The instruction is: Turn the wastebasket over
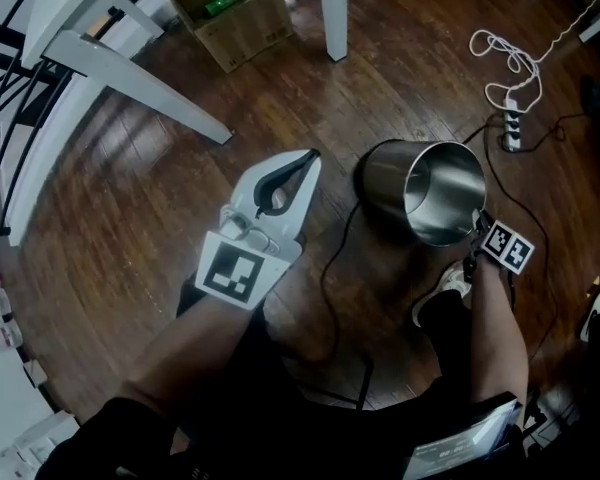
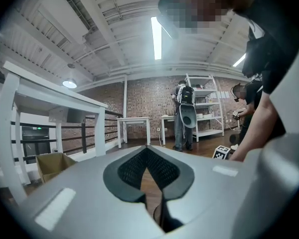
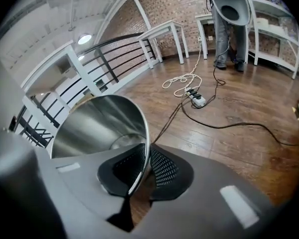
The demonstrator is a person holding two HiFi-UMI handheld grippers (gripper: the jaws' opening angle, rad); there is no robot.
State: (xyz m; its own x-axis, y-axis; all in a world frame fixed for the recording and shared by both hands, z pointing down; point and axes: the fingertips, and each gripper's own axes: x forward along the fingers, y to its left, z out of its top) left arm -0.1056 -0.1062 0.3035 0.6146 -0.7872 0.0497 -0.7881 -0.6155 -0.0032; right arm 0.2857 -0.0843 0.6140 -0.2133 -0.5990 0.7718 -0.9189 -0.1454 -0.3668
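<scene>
The shiny metal wastebasket (image 1: 390,183) is tipped over, its open mouth turned up and to the right in the head view. My right gripper (image 1: 477,228) reaches its near rim from below, marker cube just behind. In the right gripper view the thin rim of the wastebasket (image 3: 99,123) runs between the black pads of my right gripper (image 3: 145,151), which are shut on it. My left gripper (image 1: 309,157) hovers to the left of the basket, apart from it, tips together and holding nothing. In the left gripper view the left gripper (image 2: 147,149) points level across the room.
A black cable (image 1: 332,268) trails over the wooden floor beside the basket. A power strip (image 1: 512,126) and a white cord (image 1: 505,53) lie behind it. A cardboard box (image 1: 235,13) and white table legs (image 1: 140,88) stand at the back left. My shoe (image 1: 442,290) is near the basket.
</scene>
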